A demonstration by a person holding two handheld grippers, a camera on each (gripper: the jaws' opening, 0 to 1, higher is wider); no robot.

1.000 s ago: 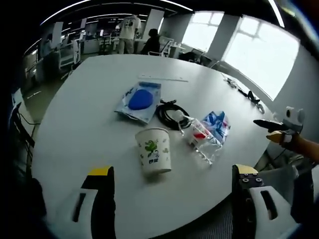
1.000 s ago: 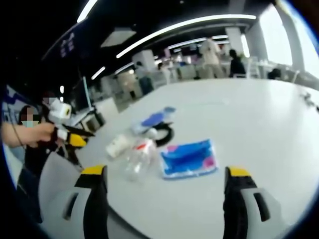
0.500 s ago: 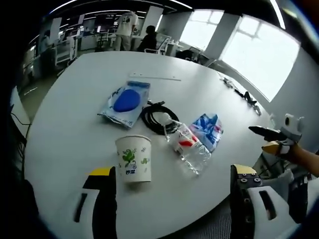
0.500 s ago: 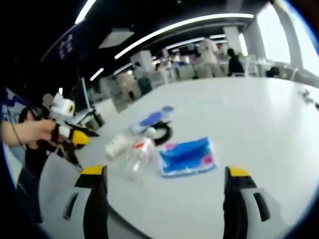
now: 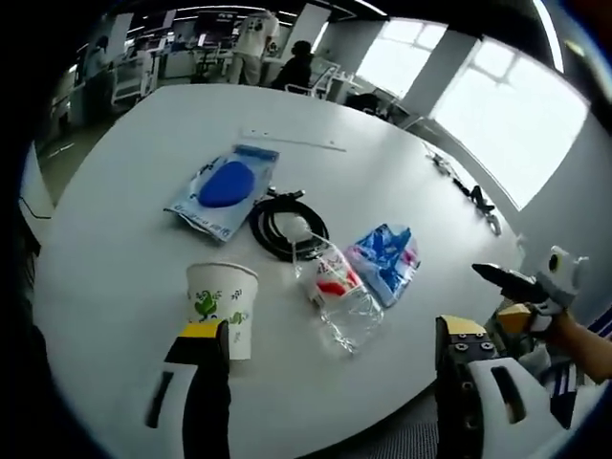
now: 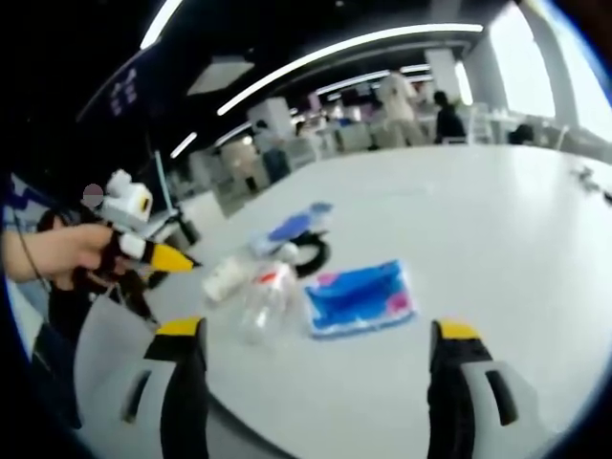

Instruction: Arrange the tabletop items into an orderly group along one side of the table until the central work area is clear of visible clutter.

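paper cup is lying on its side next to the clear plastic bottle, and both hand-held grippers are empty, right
Not quite. The paper cup stands upright, as the left gripper view shows; it is the clear plastic bottle that lies on its side on the white table. The rest holds: the left hand-held gripper and right hand-held gripper are open and empty.

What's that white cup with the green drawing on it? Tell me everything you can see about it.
The paper cup is white with a green cartoon-like print on its side and looks like a disposable drinking cup. It stands upright, mouth up, on the white table near the close edge, in the left gripper view just above the left tongs' left jaw. Nothing grips it, and it stands apart from the clear plastic bottle beside it. Whether it holds anything cannot be seen.
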